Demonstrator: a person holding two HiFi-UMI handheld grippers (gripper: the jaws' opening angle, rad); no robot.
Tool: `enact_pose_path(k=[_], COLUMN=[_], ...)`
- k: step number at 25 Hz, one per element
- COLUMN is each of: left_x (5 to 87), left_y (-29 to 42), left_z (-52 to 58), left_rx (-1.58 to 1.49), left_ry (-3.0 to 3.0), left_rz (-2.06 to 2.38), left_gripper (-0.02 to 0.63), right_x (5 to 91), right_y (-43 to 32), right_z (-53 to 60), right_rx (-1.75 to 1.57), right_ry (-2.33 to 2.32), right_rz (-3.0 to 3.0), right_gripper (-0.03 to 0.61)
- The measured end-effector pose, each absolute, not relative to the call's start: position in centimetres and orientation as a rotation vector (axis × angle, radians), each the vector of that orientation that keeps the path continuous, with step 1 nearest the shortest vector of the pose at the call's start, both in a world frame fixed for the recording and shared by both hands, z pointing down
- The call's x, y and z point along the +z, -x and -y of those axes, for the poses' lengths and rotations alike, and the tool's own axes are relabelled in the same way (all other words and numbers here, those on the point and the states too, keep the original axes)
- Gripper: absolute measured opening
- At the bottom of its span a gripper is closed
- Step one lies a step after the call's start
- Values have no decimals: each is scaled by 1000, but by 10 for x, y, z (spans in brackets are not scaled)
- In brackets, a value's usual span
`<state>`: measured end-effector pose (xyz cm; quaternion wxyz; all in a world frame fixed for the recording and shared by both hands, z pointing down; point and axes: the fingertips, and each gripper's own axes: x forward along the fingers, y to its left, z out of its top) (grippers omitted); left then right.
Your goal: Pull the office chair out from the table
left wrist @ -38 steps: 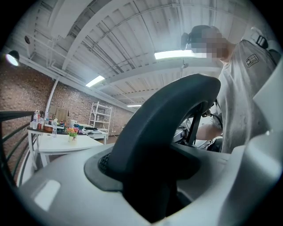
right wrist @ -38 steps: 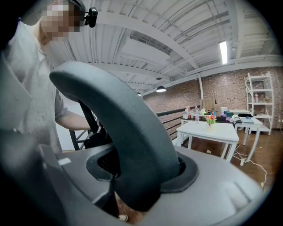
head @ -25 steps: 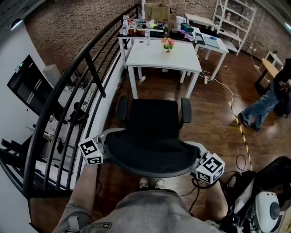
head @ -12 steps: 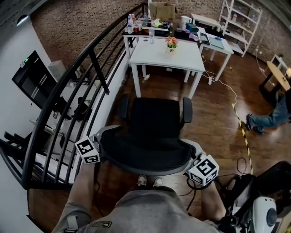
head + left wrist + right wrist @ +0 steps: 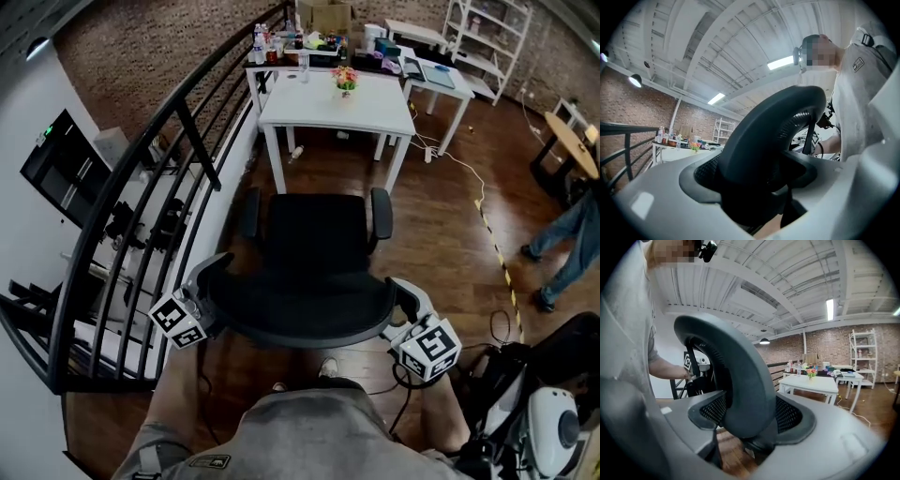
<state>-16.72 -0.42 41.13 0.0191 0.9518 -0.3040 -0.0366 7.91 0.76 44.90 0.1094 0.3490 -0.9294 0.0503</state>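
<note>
Two grippers, one at each end of the office chair [image 5: 314, 253] backrest, top rim.

Head view only:
- Chair stands on the wood floor [image 5: 441, 234], well apart from the white table [image 5: 309, 112], with bare floor between them. Seat faces the table, backrest toward the person.
- Black railing [image 5: 159, 159] runs along the chair's left side.
- Left gripper [image 5: 202, 291] at the left corner of the backrest, right gripper [image 5: 410, 305] at the right corner. Marker cubes show clearly; the jaw gaps don't.
- Second person [image 5: 572, 234] at the far right, well apart from the chair.

Left gripper view only:
- The dark curved rim sits between the jaws, and both jaws stand off it, with mesh and a gap showing on each side. Spread wide, not clamping; the jaws have just been opening.
- Operator's torso [image 5: 862, 84] fills the right side, with the ceiling light [image 5: 780, 62] overhead.

Right gripper view only:
- Same picture mirrored: the rim is between the jaws, both are clear of it with floor visible underneath, nothing is gripped, and these jaws have also just been opening.
- Looks across the backrest to the operator's other forearm [image 5: 668, 369] and the far marker cube [image 5: 688, 362].
- Table appears beyond the chair with a flower pot [image 5: 812, 373] on top and shelving [image 5: 862, 357] behind.
</note>
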Motion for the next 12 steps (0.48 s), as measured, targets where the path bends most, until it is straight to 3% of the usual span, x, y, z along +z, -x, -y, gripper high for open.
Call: enact_pose_path(k=[8,12], left_x=[415,420], left_y=[207,205], left_z=[-55,-85], left_rx=[-159,-137], left_ry=[-2955,-2988], left_rz=[968,911], left_gripper=[350,305], right_x=[449,453], right_y=[-88,-68], right_z=[-57,-84], right_rx=[145,155], right_ry=[-1363,-1369], right_rz=[2574,2571], right_gripper=[341,336])
